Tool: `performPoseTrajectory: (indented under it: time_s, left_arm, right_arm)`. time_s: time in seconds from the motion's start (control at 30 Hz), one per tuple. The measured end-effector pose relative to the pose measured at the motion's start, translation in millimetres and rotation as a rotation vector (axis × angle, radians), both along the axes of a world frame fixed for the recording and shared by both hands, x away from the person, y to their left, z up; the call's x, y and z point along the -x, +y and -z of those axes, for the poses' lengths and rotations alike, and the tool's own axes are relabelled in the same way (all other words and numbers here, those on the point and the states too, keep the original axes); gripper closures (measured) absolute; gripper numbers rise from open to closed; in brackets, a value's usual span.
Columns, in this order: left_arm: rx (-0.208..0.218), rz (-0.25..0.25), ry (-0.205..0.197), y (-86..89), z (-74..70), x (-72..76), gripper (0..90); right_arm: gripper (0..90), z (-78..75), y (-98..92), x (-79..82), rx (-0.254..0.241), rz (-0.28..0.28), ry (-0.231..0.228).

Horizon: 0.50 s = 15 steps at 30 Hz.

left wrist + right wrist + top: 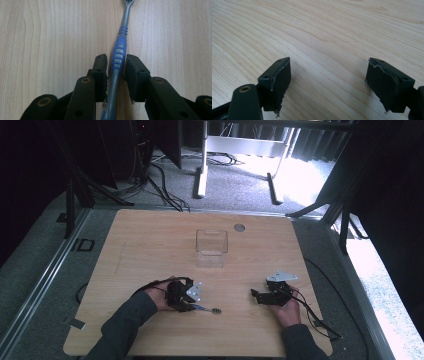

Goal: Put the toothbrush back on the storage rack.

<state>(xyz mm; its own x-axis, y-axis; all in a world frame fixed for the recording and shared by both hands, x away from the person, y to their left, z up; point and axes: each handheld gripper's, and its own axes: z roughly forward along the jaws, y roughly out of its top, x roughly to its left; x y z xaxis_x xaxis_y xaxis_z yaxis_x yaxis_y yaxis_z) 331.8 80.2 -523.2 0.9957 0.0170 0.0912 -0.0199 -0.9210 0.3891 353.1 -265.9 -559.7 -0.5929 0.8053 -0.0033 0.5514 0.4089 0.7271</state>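
A: Item one: slim blue-and-grey plastic toothbrush. Location?

B: Flat on the light wooden table, between the jaws of the left gripper. Long axis runs straight ahead along the jaws, bristle head farthest from the gripper.

A: Grip status?

B: Jaws narrowed around the handle; one pad looks to be touching it, a slim gap shows at the other. Not yet clamped, by my reading.

A: Item two: right gripper?

B: Jaws spread wide, nothing between them, well apart from the toothbrush. Left hand is nearer.

A: Item three?

B: Clear square plastic container, beyond both grippers.
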Motion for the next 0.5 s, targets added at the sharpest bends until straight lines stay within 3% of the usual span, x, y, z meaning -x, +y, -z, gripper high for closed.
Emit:
performPoseTrajectory:
  time_s: [0.5]
  left_arm:
    - [-0.030, 0.039, 0.031, -7.9, 0.7, -4.4, 74.4]
  right_arm:
    - [20.0, 0.0, -0.1, 0.0, 0.000, -0.001, 0.000]
